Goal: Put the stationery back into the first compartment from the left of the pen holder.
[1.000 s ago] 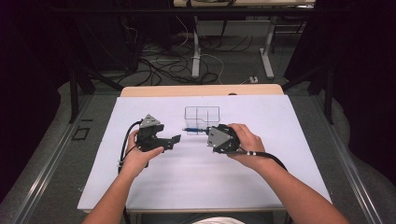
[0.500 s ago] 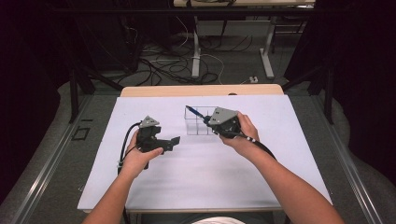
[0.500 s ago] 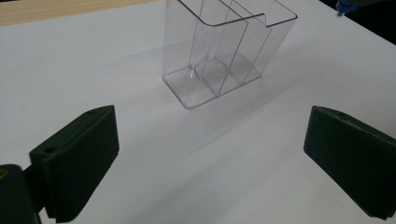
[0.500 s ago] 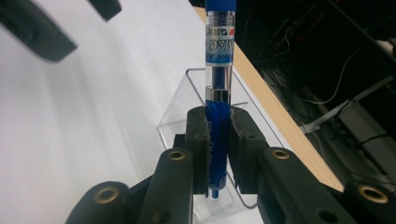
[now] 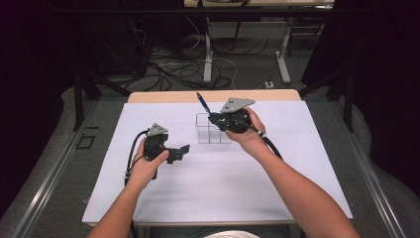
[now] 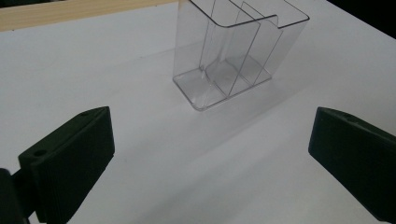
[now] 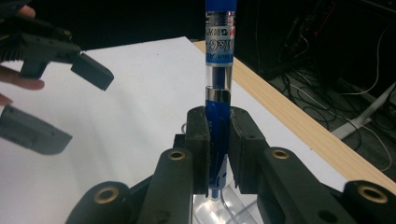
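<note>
Your right gripper point(image 5: 214, 118) pinches the light, slick blue pen point(image 7: 218, 70) low on its barrel above the clear organizer point(image 6: 233, 51), so it'll likely pivot; left gripper point(image 5: 179, 151) beside it gapes empty.

Blue pen point(image 7: 218, 65) with a printed label band on its clear barrel, lettering too blurred to read

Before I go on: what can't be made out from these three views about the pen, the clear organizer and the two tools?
- Pen: top cut off by the right gripper view's upper edge; lower tip hidden between the right tool jaws.
- Pen label print: too small and blurred to read.
- Clear organizer: in the high view the right tool and hand cover part of it, so which compartment the pen hangs over is unclear.
- Left tool: jaws wide open; outer ends cut by the left gripper view's edges.
</note>
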